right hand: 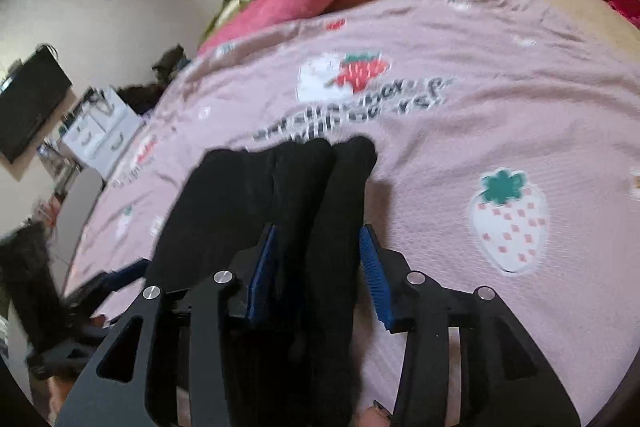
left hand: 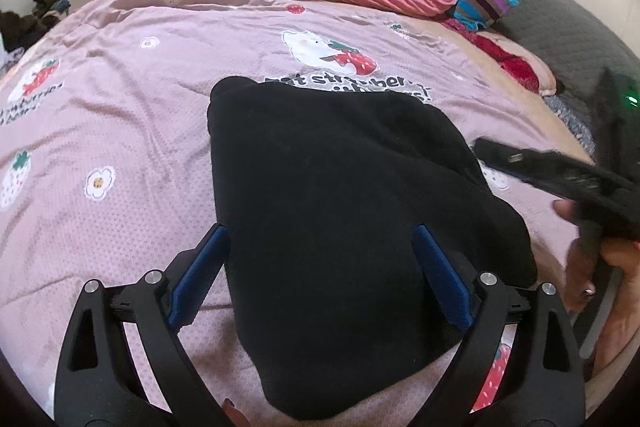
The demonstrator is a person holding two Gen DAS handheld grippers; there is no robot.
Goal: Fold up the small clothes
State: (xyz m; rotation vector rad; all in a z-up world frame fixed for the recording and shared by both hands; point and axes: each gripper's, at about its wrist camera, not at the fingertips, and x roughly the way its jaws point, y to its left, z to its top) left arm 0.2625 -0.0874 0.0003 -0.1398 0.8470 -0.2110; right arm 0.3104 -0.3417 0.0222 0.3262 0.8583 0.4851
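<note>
My left gripper [left hand: 320, 267] stands released over the folded black garment [left hand: 340, 207] on the pink bedsheet [left hand: 120, 107]; my right gripper [right hand: 318, 261] straddles it, released.

My 2 wrist cameras are looking steeply down, close over the black garment [left hand: 340, 227] on the bed [right hand: 500, 107], both sharing them.

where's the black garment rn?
On the pink strawberry bedsheet, centre of the left wrist view, the black garment lies just below the printed bear, between the open left gripper fingers.
</note>
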